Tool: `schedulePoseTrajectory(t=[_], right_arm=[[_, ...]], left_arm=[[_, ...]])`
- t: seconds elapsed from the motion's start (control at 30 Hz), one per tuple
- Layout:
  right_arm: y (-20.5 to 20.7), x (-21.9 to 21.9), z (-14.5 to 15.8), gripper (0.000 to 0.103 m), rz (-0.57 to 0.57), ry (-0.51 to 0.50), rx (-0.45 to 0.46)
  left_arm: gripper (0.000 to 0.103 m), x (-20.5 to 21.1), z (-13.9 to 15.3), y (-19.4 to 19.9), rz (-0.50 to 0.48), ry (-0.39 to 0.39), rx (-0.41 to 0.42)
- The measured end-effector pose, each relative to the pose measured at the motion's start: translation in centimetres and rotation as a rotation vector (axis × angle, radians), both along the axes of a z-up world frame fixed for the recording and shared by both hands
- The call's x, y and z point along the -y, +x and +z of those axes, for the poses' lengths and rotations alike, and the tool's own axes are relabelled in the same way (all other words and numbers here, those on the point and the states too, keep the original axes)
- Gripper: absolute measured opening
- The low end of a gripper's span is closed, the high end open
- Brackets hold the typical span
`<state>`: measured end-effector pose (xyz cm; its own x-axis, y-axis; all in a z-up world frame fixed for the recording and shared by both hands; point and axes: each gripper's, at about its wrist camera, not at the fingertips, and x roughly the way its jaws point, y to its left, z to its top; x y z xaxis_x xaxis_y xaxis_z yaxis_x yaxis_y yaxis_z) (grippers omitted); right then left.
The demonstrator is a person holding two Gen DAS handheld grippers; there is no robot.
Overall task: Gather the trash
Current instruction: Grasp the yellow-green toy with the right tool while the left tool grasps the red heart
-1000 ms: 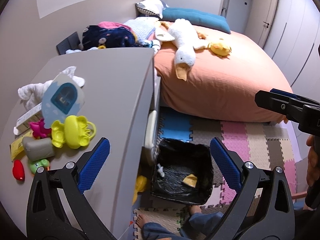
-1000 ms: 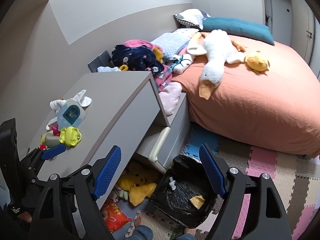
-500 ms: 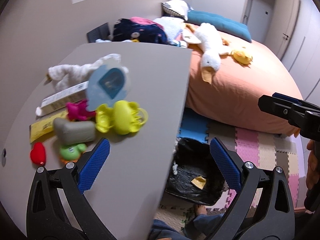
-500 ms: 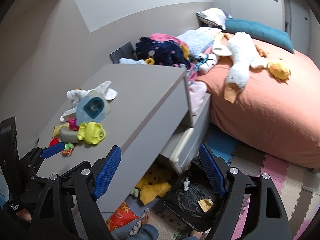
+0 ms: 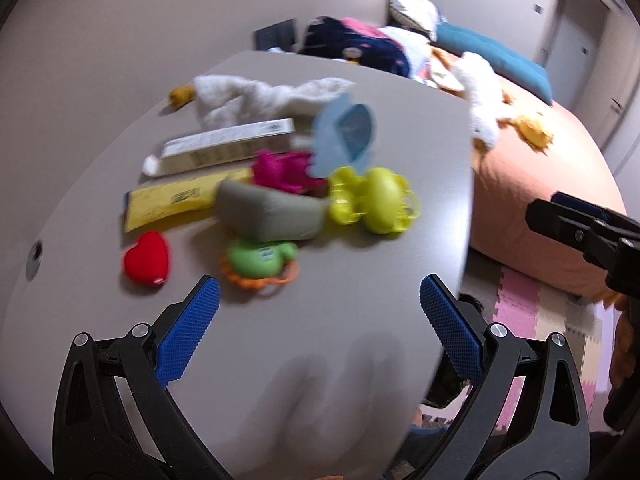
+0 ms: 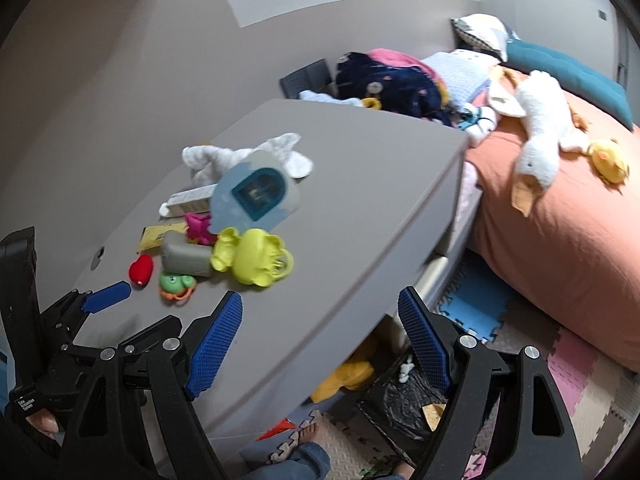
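Observation:
My left gripper (image 5: pixel 320 304) is open and empty over the front of the grey dresser top (image 5: pixel 340 340). Just beyond its fingers lie a yellow packet (image 5: pixel 172 202), a long white box (image 5: pixel 228 148), a red heart (image 5: pixel 146 260), a grey block (image 5: pixel 272 216) and several bright plastic toys. My right gripper (image 6: pixel 320 316) is open and empty above the dresser's front edge (image 6: pixel 360 280). The bin with a black bag (image 6: pixel 400 404) stands on the floor below, partly hidden by the right gripper's finger, and holds a yellow scrap (image 6: pixel 434 414).
A bed with an orange cover (image 6: pixel 560 232) carries a white goose plush (image 6: pixel 536 148) and piled clothes (image 6: pixel 384 80). Foam puzzle mats (image 6: pixel 572 364) cover the floor. A person's bare foot (image 6: pixel 308 436) and an open drawer (image 6: pixel 436 276) are beside the bin.
Both views have swung left across the dresser. The toys and packets now sit centre and nearer in the left wrist view, and the bin has slid to the lower right. Both grippers stayed open.

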<state>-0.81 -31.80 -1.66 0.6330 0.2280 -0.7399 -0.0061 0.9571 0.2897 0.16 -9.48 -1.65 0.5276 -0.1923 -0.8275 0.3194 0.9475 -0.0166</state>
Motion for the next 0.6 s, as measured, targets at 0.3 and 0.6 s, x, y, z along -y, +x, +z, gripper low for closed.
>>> schedulePoseTrajectory(t=[0.3,0.6], right_arm=[[2.4,-3.6,-0.7,0.081,0.062,-0.004,-0.014],[4.2,-5.7,-1.8,0.081,0.095,-0.025,-0.039]], left_arm=[[0.097,-4.9,0.1,1.2,0.095,-0.024,-0.013],[0.097,-8.0,-0.6,2.6,0.178,-0.036,-0.008]])
